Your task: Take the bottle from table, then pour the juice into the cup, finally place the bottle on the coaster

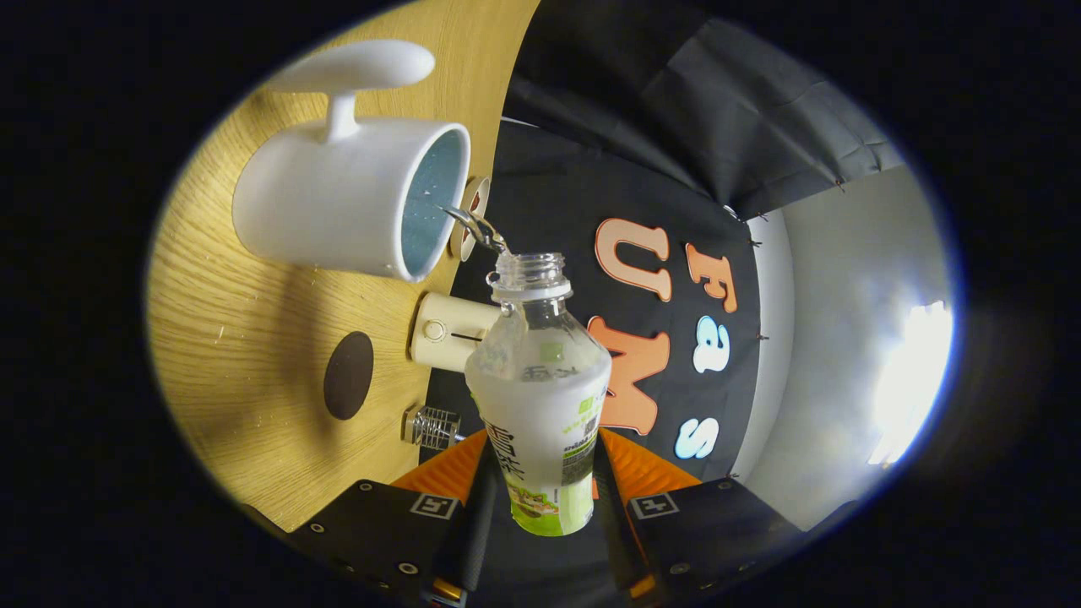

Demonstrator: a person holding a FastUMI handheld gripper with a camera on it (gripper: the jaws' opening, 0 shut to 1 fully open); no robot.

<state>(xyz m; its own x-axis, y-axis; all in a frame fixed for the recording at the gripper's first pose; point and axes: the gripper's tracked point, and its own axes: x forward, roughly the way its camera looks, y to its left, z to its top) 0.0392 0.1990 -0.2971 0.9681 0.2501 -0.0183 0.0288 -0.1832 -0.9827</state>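
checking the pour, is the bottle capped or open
Open: the bottle, clamped between the gripper fingers, has a bare threaded neck, and liquid streams from it into the cup.

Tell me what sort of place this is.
Probably a staged recording booth, not a kitchen: a black cloth wall backs a wooden table holding a cup and coaster, while the gripper tips a bottle, pouring.

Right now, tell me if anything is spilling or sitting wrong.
Nothing stands out. The hand-held gripper is shut on the tilted bottle, and its stream lands inside the cup; no liquid shows on the table.
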